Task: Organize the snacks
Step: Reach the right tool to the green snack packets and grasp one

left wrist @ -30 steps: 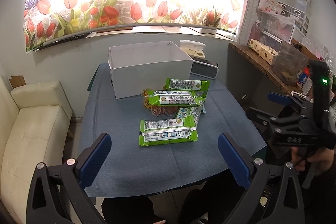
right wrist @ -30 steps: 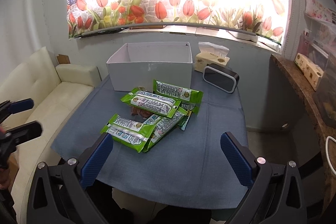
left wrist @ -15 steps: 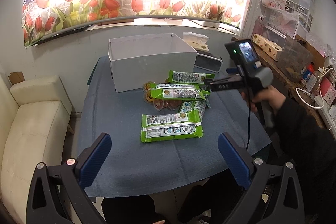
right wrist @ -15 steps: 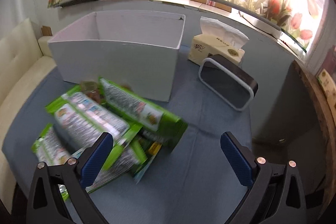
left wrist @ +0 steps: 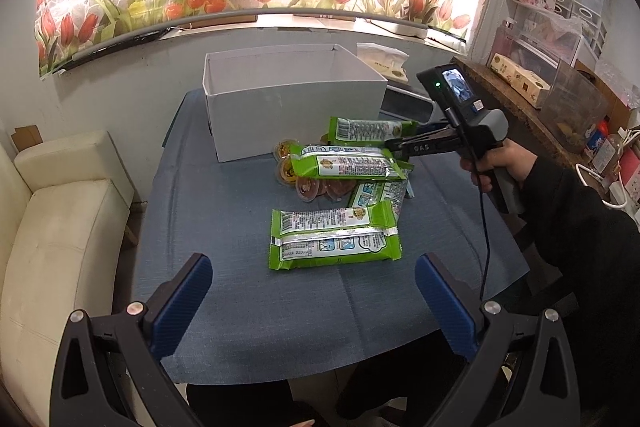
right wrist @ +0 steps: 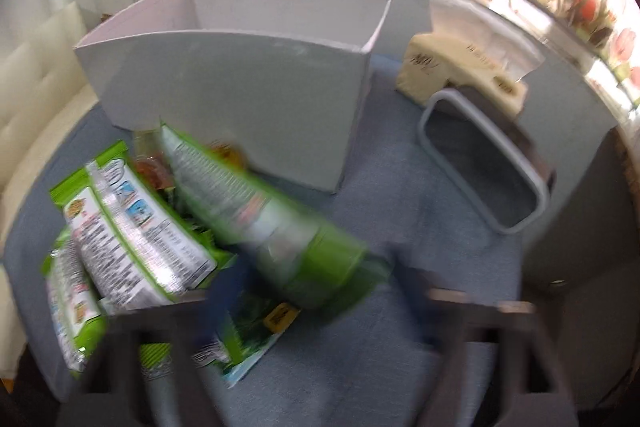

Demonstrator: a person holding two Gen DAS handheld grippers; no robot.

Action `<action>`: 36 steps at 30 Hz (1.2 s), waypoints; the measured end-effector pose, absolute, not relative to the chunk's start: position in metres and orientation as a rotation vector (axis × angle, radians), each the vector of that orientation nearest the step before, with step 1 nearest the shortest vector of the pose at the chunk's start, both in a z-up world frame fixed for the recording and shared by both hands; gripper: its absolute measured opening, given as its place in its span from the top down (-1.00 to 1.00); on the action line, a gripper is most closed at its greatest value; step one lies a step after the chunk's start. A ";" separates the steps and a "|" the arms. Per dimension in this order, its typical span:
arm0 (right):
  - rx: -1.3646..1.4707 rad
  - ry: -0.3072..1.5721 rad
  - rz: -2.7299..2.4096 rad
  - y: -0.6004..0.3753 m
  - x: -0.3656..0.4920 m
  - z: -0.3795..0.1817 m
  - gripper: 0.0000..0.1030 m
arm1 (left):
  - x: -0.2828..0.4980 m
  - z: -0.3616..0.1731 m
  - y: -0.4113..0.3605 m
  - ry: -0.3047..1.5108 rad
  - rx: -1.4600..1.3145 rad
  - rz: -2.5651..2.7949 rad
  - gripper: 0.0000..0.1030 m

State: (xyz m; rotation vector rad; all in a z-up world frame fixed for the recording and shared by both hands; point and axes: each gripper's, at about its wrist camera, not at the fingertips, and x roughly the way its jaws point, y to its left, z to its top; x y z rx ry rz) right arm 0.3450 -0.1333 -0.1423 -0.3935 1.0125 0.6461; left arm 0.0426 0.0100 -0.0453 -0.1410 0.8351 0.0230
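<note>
**Green packs heaped before the white box**

Left gripper (left wrist: 314, 301) held low at 6 o'clock over the blue surface (left wrist: 224, 211), jaws spread wide, nothing between them. Right gripper (left wrist: 394, 147) reaching in from 3 o'clock, fingertips at the far pack (left wrist: 370, 129) by the box (left wrist: 296, 119); own view motion-blurred, jaw state impossible to tell. Packs (right wrist: 136, 227) piled at centre over small round cups (left wrist: 286, 169), just in front of the box. One pack (left wrist: 334, 239) lying flat alone at 6 o'clock of the pile. Tissue box (right wrist: 460, 75) and grey-rimmed tray (right wrist: 486, 167) at 2 o'clock.
</note>
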 end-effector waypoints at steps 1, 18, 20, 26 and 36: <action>-0.388 1.015 0.645 -0.134 0.345 -0.143 0.15 | 0.044 -0.047 0.011 0.839 -0.142 0.024 -1.00; -0.276 0.883 0.847 -0.153 0.279 -0.096 0.81 | 0.055 -0.068 0.021 0.865 -0.171 0.015 -1.00; -0.302 0.863 0.849 -0.146 0.270 -0.090 0.84 | 0.054 -0.068 0.021 0.862 -0.168 0.015 -1.00; -0.332 0.791 0.878 -0.141 0.243 -0.070 0.86 | 0.056 -0.075 0.022 0.871 -0.162 0.009 -1.00; -0.324 0.743 0.824 -0.159 0.216 -0.032 0.88 | 0.080 -0.102 0.024 0.868 -0.082 -0.111 -1.00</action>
